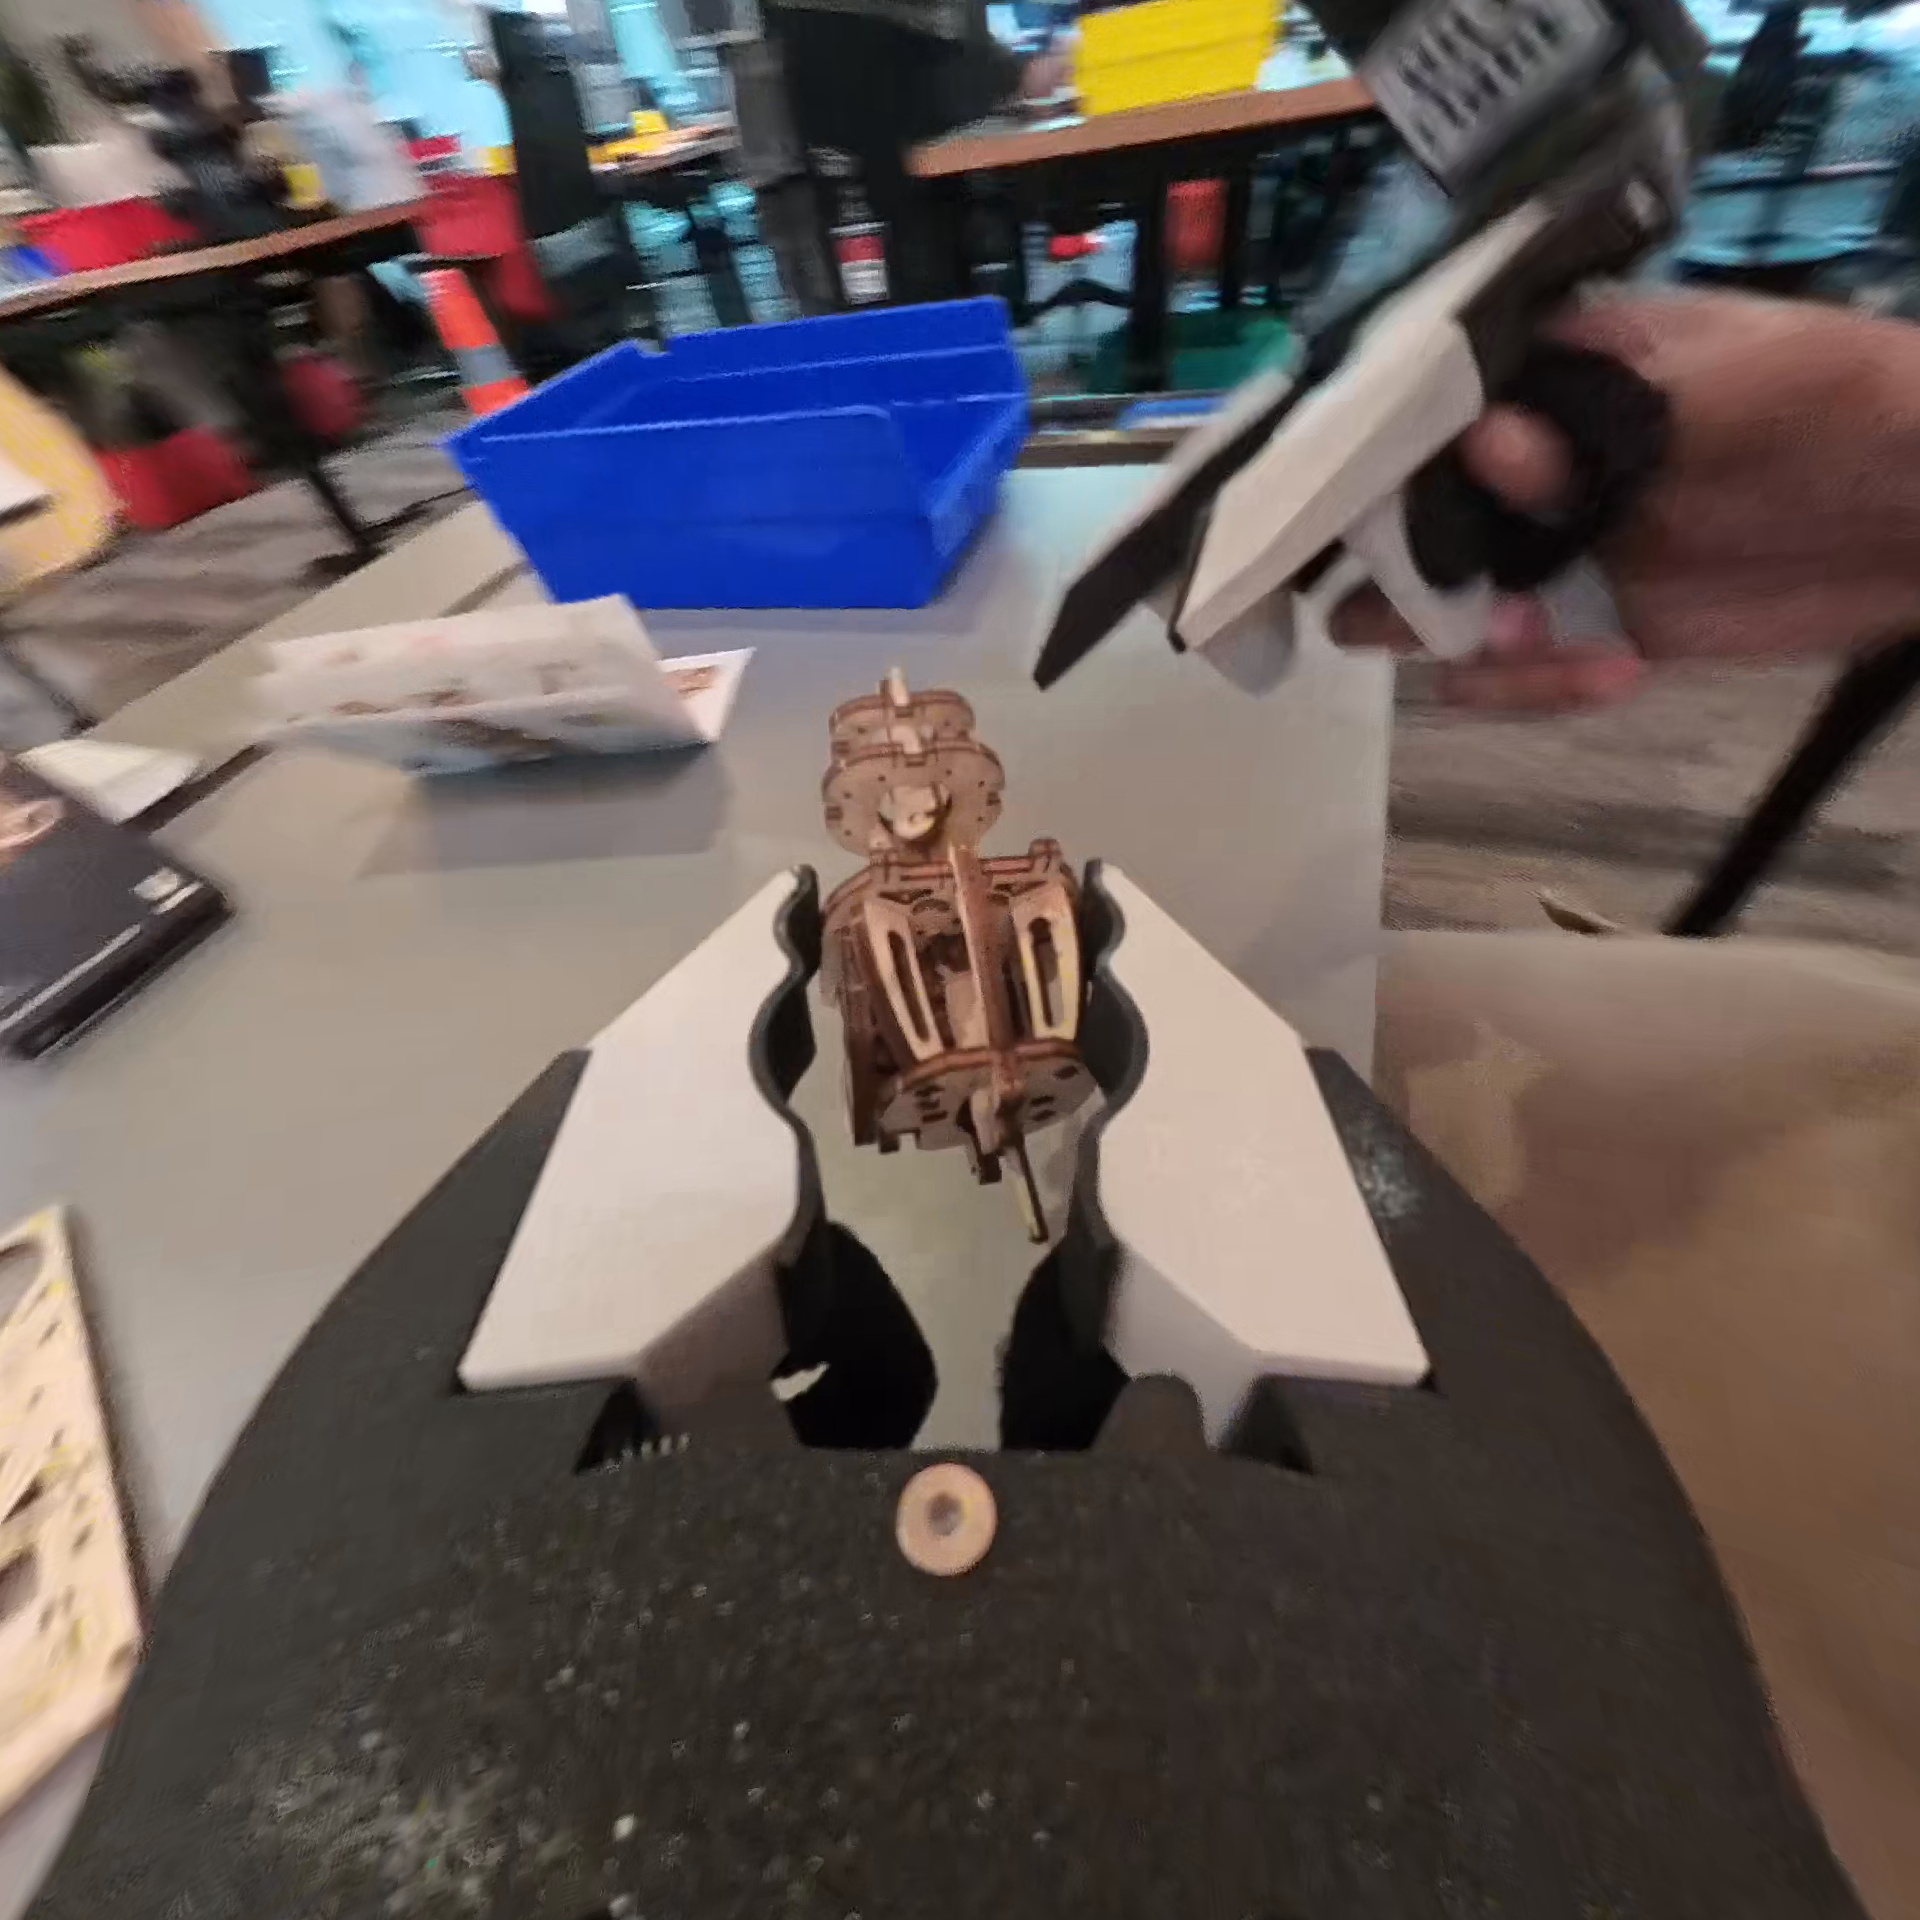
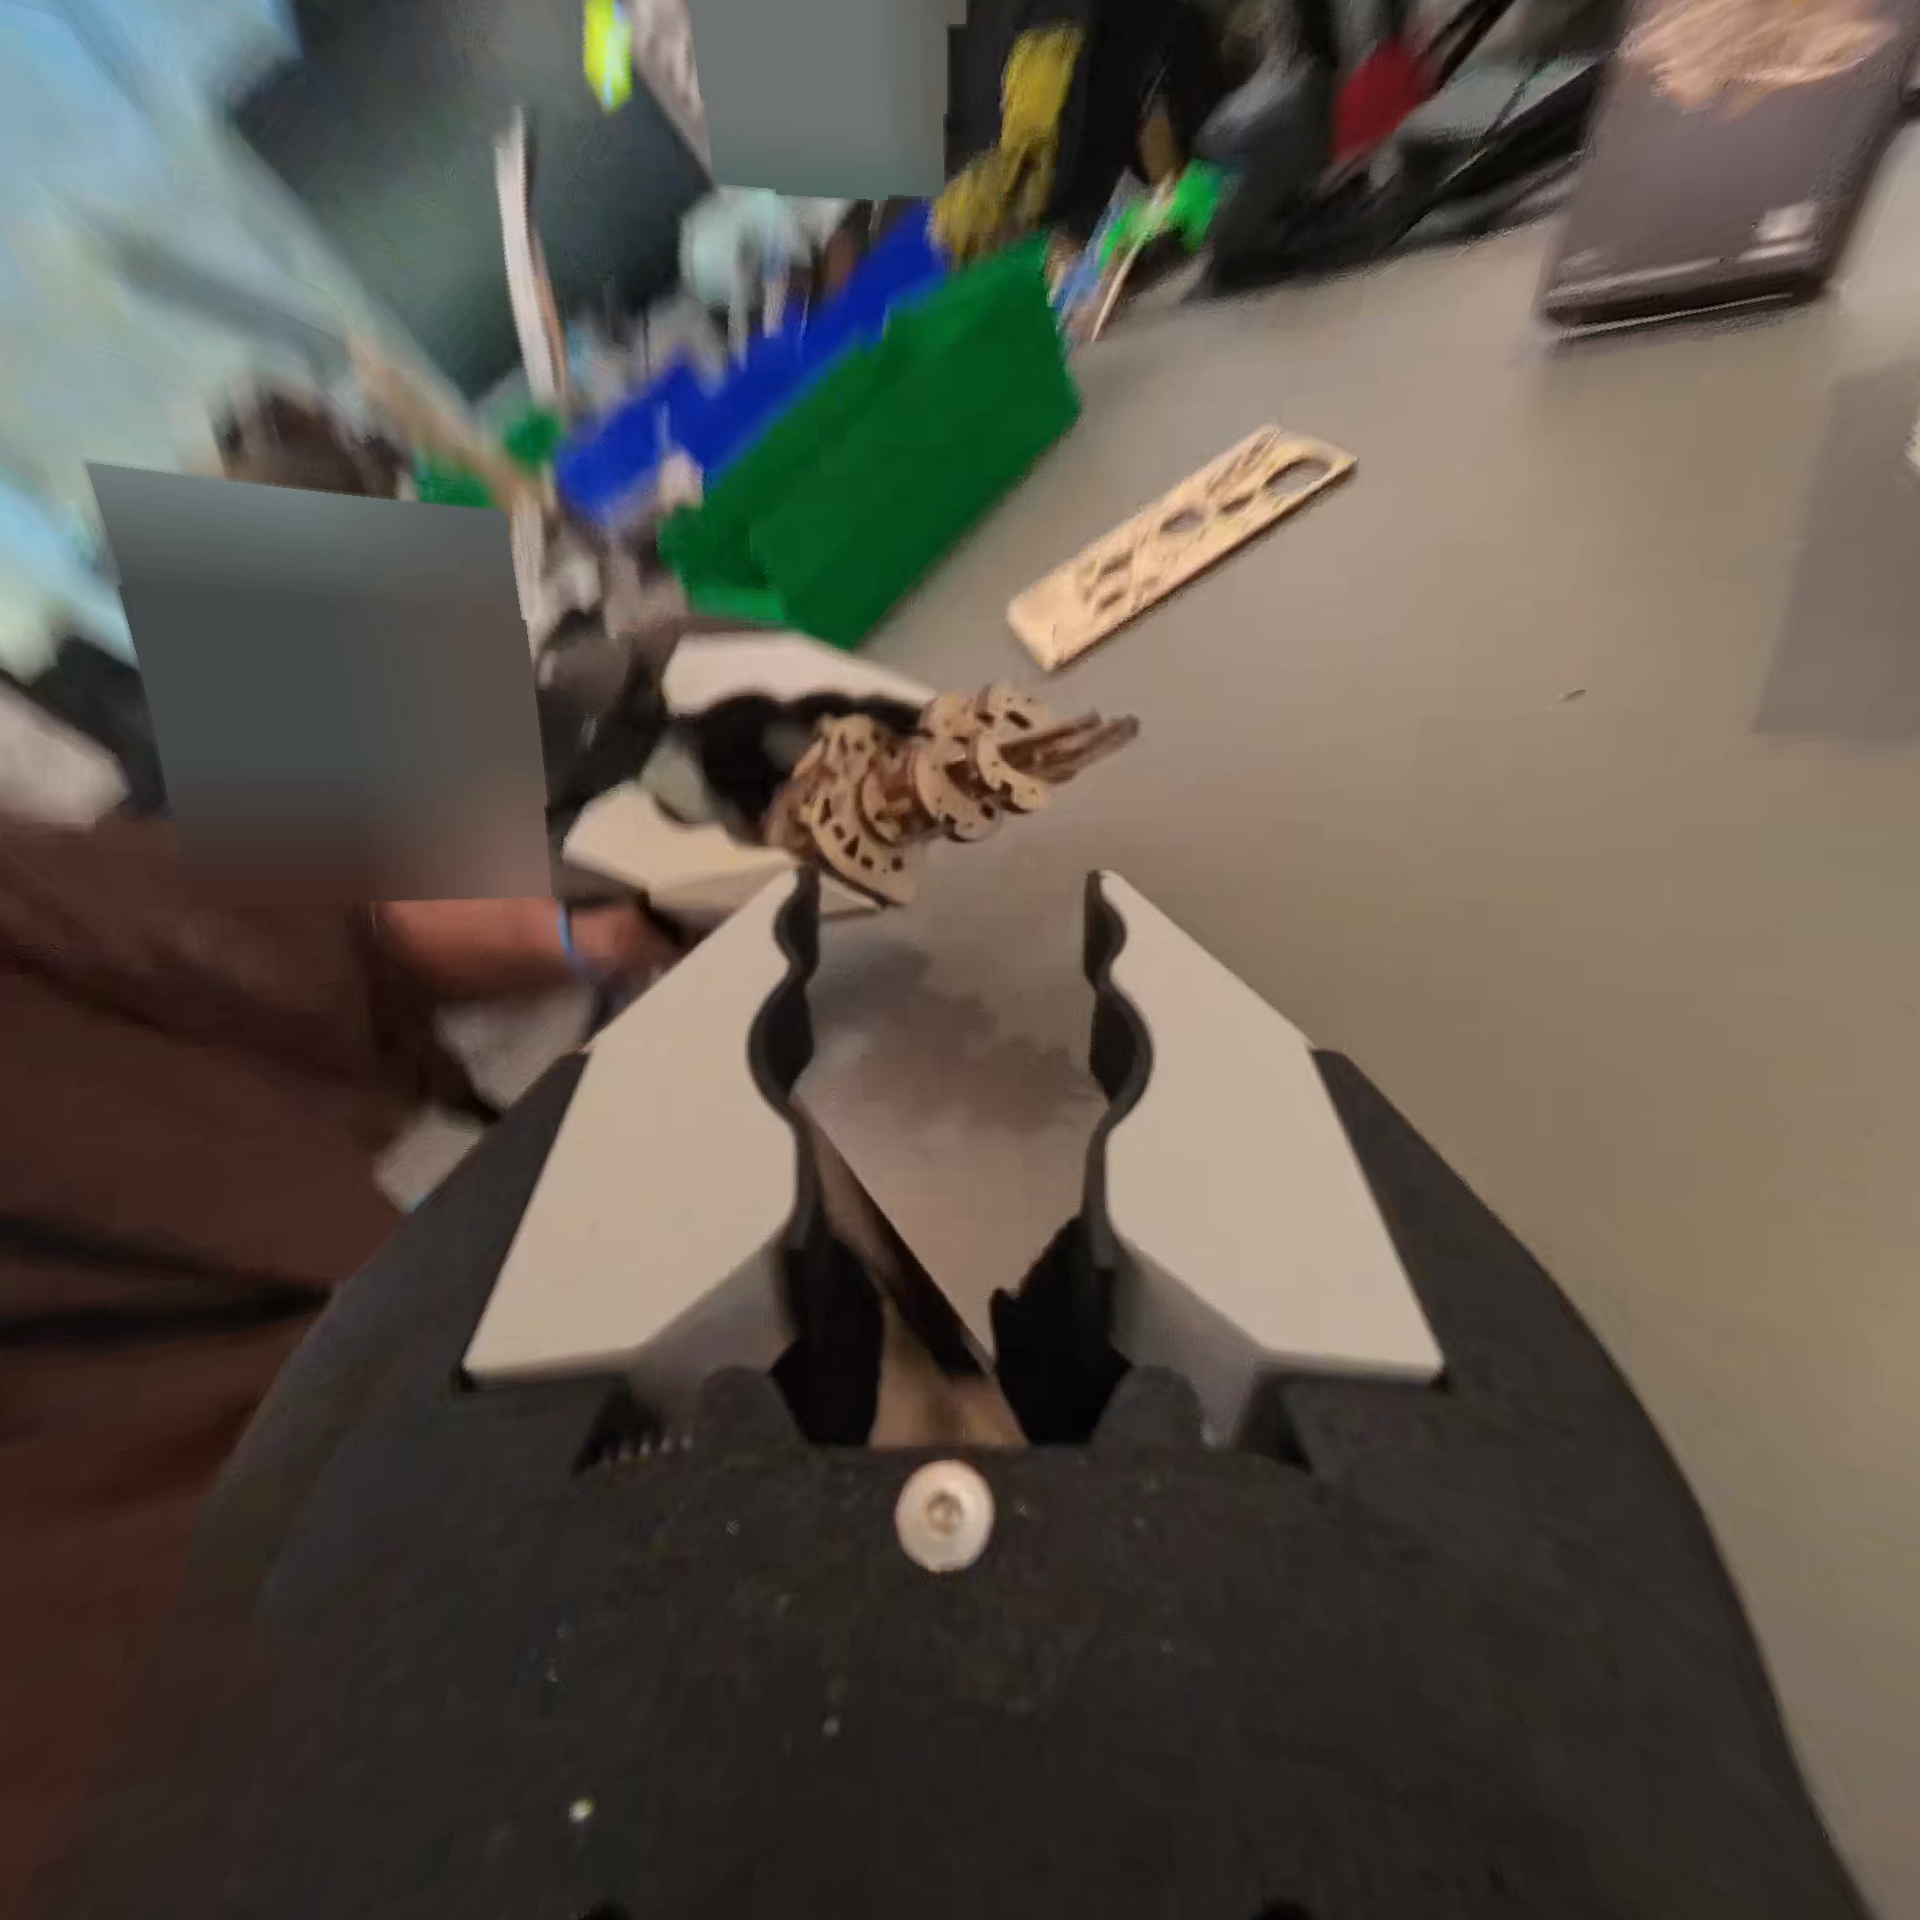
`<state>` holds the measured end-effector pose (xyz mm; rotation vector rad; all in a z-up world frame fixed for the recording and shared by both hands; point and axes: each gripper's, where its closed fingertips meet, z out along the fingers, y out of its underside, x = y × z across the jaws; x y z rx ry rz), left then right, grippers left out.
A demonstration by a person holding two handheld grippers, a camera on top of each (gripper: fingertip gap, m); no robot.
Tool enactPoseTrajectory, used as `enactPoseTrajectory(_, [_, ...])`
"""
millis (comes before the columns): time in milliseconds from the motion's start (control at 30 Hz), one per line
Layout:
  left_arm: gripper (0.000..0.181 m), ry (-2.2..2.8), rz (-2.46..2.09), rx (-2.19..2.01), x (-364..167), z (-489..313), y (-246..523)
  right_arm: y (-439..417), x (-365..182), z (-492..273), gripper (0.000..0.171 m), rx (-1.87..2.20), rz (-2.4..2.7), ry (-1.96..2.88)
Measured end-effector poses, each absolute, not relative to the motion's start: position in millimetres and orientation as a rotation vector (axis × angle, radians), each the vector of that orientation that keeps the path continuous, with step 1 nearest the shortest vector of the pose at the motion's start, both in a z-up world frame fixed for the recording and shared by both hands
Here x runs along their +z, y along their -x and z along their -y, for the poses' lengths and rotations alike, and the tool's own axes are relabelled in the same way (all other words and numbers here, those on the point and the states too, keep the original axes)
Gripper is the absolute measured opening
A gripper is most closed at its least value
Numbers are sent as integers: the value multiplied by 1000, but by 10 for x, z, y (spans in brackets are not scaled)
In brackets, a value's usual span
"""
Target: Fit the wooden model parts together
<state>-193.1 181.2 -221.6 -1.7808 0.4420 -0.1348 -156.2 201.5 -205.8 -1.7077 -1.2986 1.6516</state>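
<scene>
My left gripper (image 1: 948, 904) is shut on a small wooden model (image 1: 951, 977) of laser-cut parts, held above the grey table. Its round toothed discs (image 1: 914, 774) stick out past the fingertips and a thin wooden pin (image 1: 1023, 1184) points back toward the camera. The right gripper (image 1: 1112, 634) hangs above and to the right of the model, fingers close together and empty. In the right wrist view my right gripper (image 2: 948, 914) is open and empty, with the model (image 2: 925, 795) just beyond its fingertips in the left gripper's fingers (image 2: 686, 842).
A blue bin (image 1: 748, 468) stands at the table's far side. A folded instruction sheet (image 1: 488, 686) and a dark box (image 1: 83, 914) lie left. A punched wooden parts sheet (image 2: 1184, 540) lies on the table, also at the left wrist view's edge (image 1: 52, 1475). Green and blue bins (image 2: 894, 478) stand behind it. Across from one pair of fingers to the other is roughly 5 centimetres.
</scene>
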Motion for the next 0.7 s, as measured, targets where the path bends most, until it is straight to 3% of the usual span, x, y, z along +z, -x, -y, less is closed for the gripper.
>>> enactPoseTrajectory(100, [48,1796,-323,30,-2234,-1727,1934,1551,-2083,-1879,60,1940,888,1800])
enactPoseTrajectory(200, [48,1760,-320,188,-2257,-1643,1831,1660,-2111,-1478,66,2316,826,1898])
enactPoseTrajectory(500, [47,1684,-272,382,-2060,-1521,1769,1807,-2200,-1038,75,2538,918,1974])
enactPoseTrajectory(633, [47,1698,-232,336,-2068,-1548,1756,1886,-2116,-1039,49,2619,863,1897])
enactPoseTrajectory(700, [48,1733,-222,324,-2149,-1574,1778,1897,-2179,-1073,45,2560,905,1933])
